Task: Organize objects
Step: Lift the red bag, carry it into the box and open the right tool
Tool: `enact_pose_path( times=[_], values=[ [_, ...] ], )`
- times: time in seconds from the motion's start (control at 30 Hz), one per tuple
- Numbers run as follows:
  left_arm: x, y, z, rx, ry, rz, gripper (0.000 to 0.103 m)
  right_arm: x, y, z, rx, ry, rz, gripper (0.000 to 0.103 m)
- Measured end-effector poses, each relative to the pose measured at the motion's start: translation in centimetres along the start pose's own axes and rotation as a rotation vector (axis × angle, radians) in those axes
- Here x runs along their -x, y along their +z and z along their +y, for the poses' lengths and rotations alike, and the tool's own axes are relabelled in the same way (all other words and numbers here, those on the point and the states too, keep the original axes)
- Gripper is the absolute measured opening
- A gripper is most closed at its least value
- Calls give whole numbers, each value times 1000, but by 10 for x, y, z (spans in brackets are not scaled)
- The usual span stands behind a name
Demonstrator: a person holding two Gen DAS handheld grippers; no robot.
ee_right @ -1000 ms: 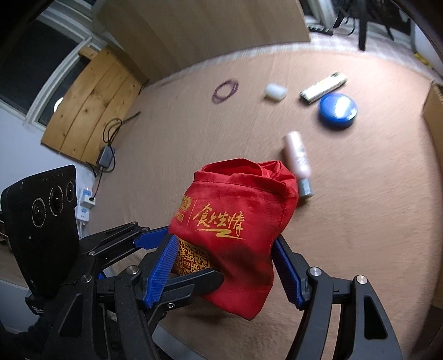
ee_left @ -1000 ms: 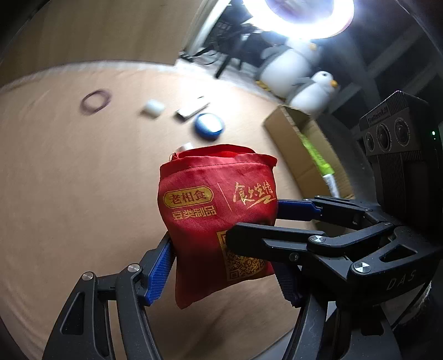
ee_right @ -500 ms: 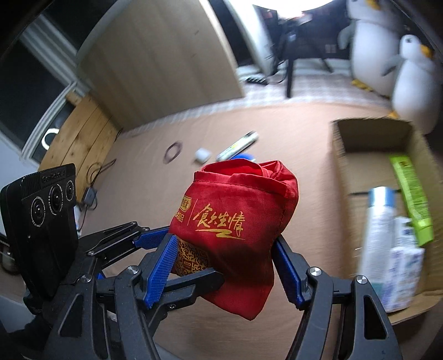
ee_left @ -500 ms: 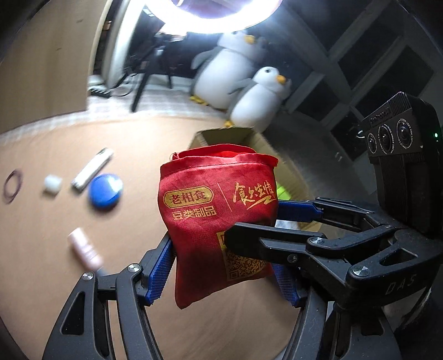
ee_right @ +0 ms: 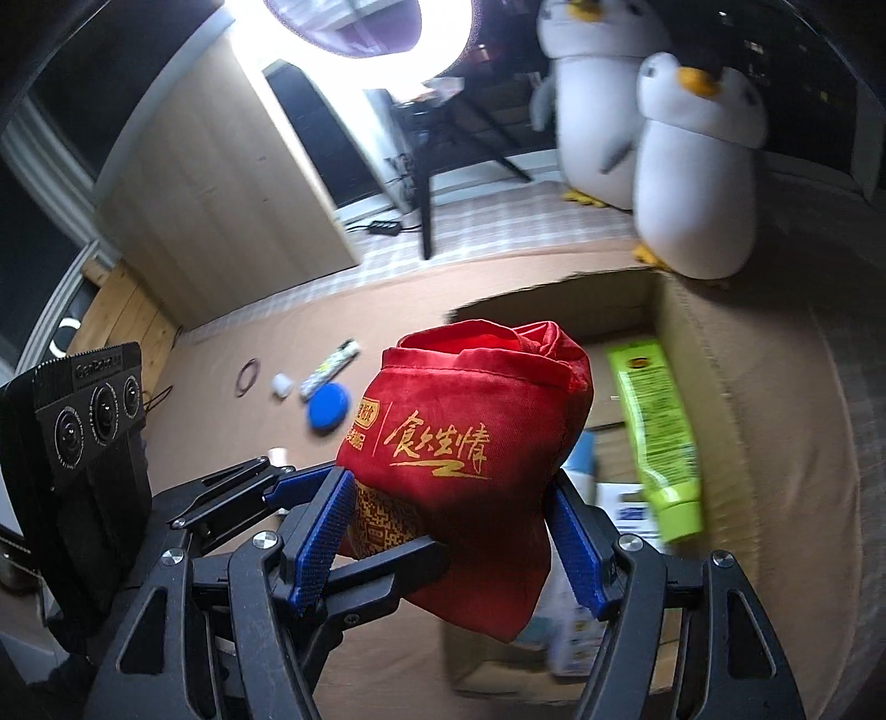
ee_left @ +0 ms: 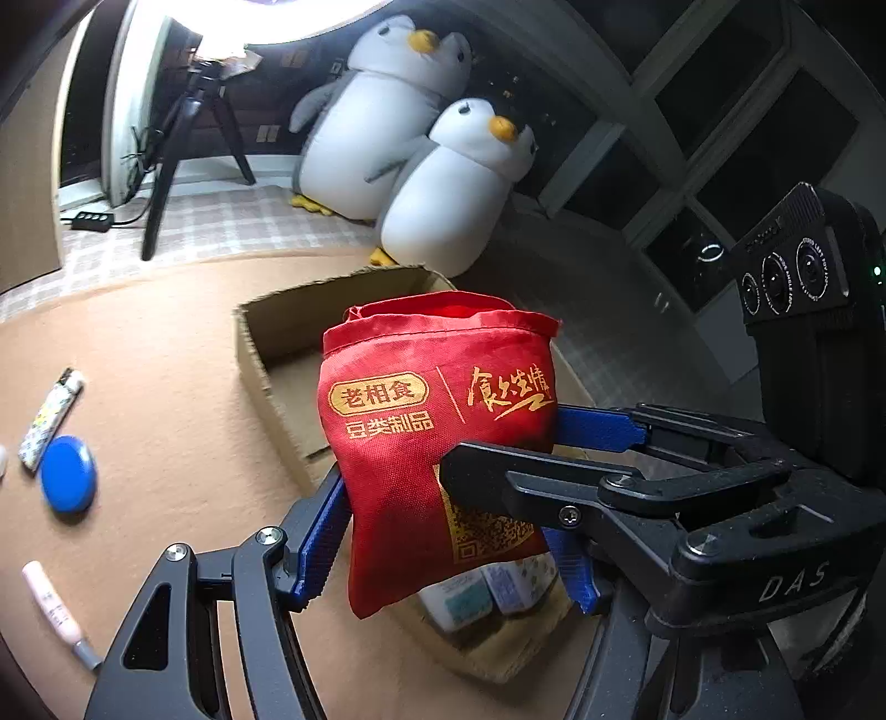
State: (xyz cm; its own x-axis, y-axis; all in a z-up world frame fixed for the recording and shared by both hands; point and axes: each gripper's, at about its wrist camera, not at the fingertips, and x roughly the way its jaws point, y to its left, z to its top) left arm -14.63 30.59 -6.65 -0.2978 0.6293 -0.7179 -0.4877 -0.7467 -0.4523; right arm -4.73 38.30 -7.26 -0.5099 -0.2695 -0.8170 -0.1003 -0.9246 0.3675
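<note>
— What's around?
— I've both grippers, left gripper (ee_left: 454,531) and right gripper (ee_right: 454,537), clamped on the red bag (ee_left: 437,443) above the cardboard box (ee_left: 266,354); penguins (ee_left: 443,188) at twelve o'clock, blue lid (ee_left: 69,473) at nine.

Dim room, lit mostly by a ring light (ee_right: 368,27) at top, blown out w/ heavy glare in both views. Strong fisheye bending & dark vignette at edges. Right wrist view motion-blurred, esp. penguin plush (ee_right: 695,166) & green tube (ee_right: 653,437); left wrist view sharper.
</note>
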Motion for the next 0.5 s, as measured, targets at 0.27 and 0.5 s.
enact_pose_path(
  times=[0.27,0.5],
  values=[
    [-22,4,-6,-14,24,19,69,-5,3,-27,-22,-21,15,67],
    [-18,3,-1,3,63,14,73,-5,4,-31,-26,-56,9,67]
  ],
)
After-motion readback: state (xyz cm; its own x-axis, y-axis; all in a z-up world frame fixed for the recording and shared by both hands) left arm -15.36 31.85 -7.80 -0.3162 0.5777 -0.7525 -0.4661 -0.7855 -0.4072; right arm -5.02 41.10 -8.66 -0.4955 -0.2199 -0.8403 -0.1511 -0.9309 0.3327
